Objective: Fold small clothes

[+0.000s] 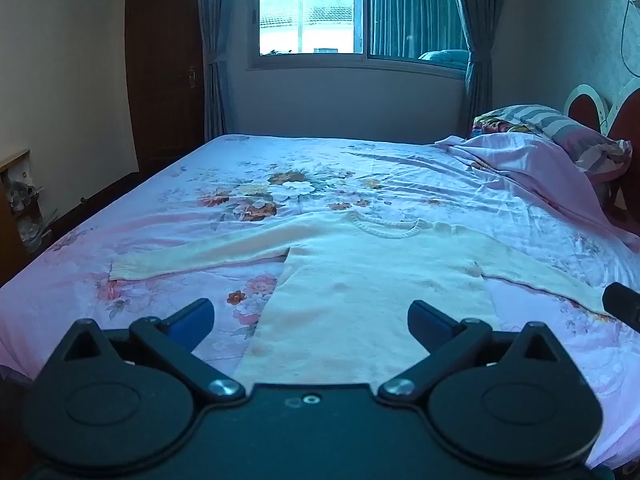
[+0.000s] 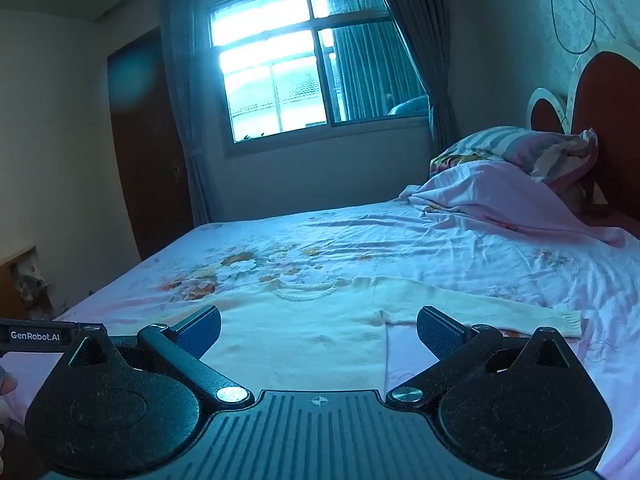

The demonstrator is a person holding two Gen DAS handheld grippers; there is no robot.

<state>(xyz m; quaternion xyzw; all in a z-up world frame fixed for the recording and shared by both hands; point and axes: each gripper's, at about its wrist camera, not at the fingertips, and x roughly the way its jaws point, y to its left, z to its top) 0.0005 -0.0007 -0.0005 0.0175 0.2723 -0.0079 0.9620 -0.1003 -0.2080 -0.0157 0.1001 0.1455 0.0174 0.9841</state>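
Note:
A small cream knit sweater [image 1: 372,280] lies flat and face up on the bed, sleeves spread out to both sides, neckline toward the window. It also shows in the right wrist view [image 2: 316,332]. My left gripper [image 1: 311,316] is open and empty, hovering over the sweater's hem, its jaws wide apart. My right gripper [image 2: 319,328] is open and empty, above the sweater's lower right side, near the right sleeve [image 2: 480,312]. The right gripper's tip shows at the right edge of the left wrist view [image 1: 622,306].
The bed has a pink floral sheet [image 1: 280,188]. A bunched pink quilt [image 1: 532,168] and striped pillow [image 1: 560,128] lie at the right by the headboard [image 2: 600,120]. A dark wardrobe [image 1: 164,80] and window [image 1: 312,12] stand beyond. A small shelf [image 1: 20,208] stands left.

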